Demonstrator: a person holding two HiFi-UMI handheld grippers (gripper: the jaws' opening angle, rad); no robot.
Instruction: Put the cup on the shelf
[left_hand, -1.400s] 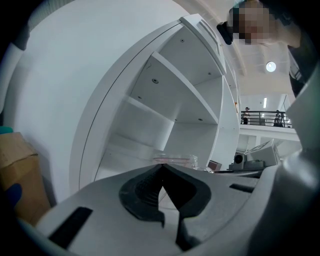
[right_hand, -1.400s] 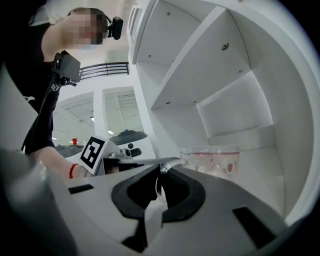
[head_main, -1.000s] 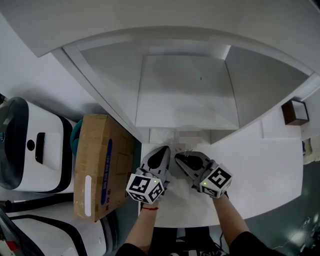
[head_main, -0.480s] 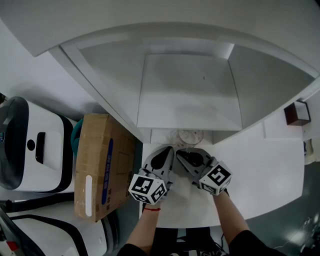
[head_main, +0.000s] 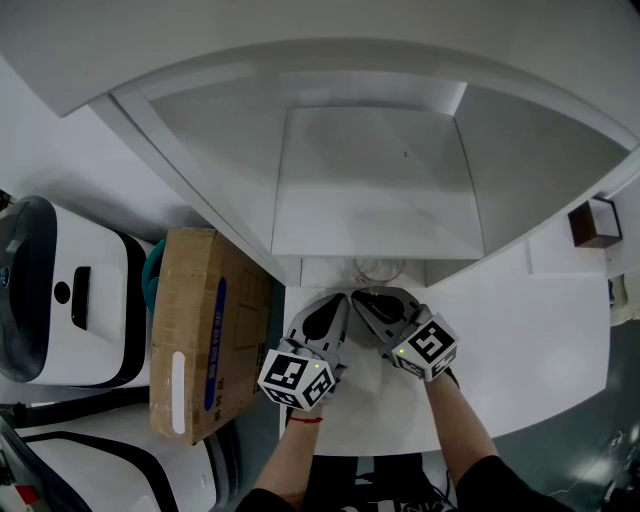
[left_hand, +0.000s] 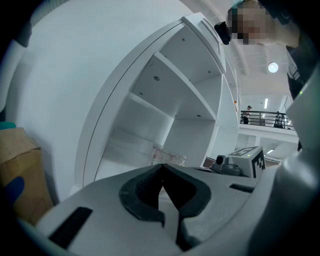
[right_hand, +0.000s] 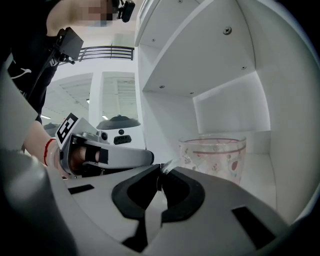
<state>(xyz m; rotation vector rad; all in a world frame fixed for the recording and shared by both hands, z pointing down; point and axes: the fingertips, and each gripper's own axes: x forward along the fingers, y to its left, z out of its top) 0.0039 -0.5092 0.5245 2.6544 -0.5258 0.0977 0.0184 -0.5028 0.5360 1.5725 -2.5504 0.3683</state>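
A clear glass cup (head_main: 378, 268) with small printed flowers stands upright on the lowest board of the white shelf (head_main: 375, 190), near its front edge. In the right gripper view the cup (right_hand: 214, 155) is just beyond and right of my jaws, apart from them. My right gripper (head_main: 361, 298) is shut with nothing clearly held. My left gripper (head_main: 341, 300) is beside it, also shut and empty. The left gripper view shows the cup (left_hand: 167, 156) behind the closed tips of the left gripper (left_hand: 161, 168). Both grippers hover over the white table (head_main: 520, 340), tips close together.
A cardboard box (head_main: 205, 330) stands left of the table against the shelf's side wall. Further left is a white and black machine (head_main: 60, 290). A small brown box (head_main: 590, 222) sits at the far right. The upper shelf compartments look bare.
Both grippers have crept forward toward the shelf's front edge, the right one a little further. The cup has stayed where it stands.
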